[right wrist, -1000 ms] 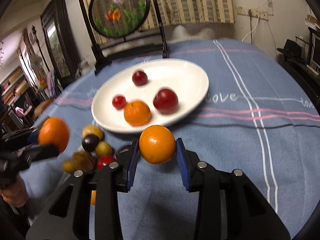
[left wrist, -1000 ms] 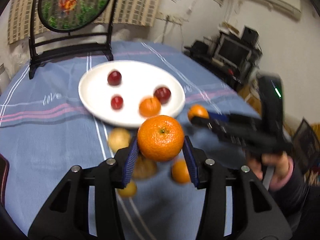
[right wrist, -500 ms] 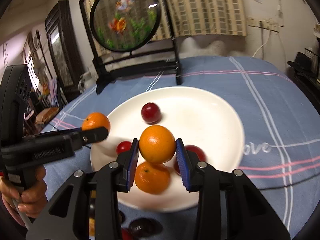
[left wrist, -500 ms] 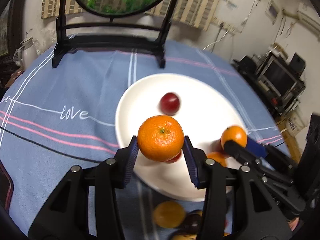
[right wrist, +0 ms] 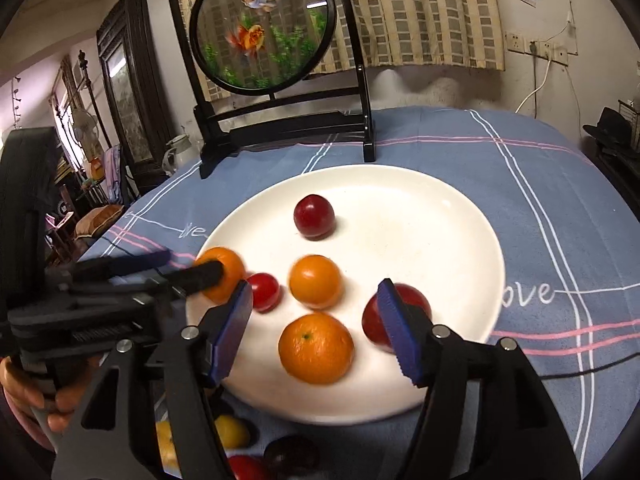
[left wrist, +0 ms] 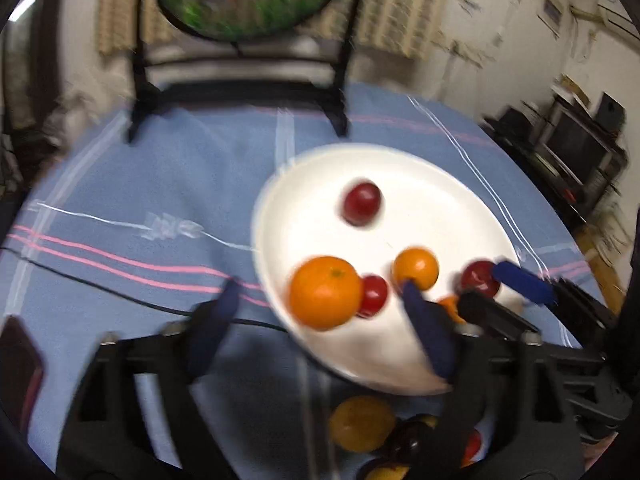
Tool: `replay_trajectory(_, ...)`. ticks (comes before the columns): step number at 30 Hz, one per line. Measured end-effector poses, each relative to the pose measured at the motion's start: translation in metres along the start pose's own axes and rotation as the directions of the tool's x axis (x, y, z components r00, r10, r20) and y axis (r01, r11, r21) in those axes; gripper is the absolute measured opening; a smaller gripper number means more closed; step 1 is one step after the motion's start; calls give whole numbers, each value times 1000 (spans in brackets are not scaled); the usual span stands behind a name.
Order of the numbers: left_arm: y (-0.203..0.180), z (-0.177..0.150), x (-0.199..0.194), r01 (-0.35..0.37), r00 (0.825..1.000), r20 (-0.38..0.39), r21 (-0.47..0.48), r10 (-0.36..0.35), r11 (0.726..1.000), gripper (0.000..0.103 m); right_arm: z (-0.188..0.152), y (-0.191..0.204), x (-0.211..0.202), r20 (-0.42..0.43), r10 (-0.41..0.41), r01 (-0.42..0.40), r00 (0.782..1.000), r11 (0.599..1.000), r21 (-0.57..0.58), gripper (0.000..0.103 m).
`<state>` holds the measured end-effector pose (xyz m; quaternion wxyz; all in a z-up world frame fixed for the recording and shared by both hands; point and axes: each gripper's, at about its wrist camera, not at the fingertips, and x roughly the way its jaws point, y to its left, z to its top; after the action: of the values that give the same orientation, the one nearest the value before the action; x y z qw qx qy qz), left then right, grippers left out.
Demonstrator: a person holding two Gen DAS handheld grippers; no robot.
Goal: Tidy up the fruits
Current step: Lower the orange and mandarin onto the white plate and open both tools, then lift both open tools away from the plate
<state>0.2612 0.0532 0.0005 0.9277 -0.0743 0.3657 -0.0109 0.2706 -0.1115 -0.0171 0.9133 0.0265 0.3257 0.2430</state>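
Note:
A white plate [right wrist: 460, 240] on the blue cloth holds three oranges and three red fruits. My left gripper [left wrist: 320, 316] is open; the large orange [left wrist: 325, 291] it carried sits at the plate's left rim between its spread fingers. It also shows in the right wrist view [right wrist: 222, 274]. My right gripper [right wrist: 316, 324] is open above the plate; the orange [right wrist: 315, 283] it carried lies free, with another orange [right wrist: 316, 347] in front of it. A red fruit [right wrist: 314, 216] lies farther back, one [right wrist: 264, 291] at the left, one [right wrist: 416, 304] behind the right finger.
A round goldfish screen on a black stand [right wrist: 280, 120] stands behind the plate. Several loose fruits [right wrist: 236, 436] lie on the cloth [right wrist: 560, 200] in front of the plate. A black cable [right wrist: 592, 368] runs across the cloth. The left gripper's body [right wrist: 100, 300] reaches in from the left.
Both grippers opened and let go of their oranges, which now lie on the plate. The left view is blurred from motion and has shifted left.

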Motion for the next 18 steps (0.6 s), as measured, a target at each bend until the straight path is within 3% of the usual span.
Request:
replay_trajectory(4,7,-3,-24,27,998,56,-14,-26,1000,98,-10,-6,-11,-10,19,-19,1000,999,47,65)
replay_trajectory(8,16,-8,-31,-38,997,72,-20,39,999,99,-19,-5,-16,-31,29,-27,999,997,67,65)
replay_trajectory(18,45,-13,-43,-37,999,34,-115,41,993,99,-49,20,-45,-51,11,-14,999,999,-52,65)
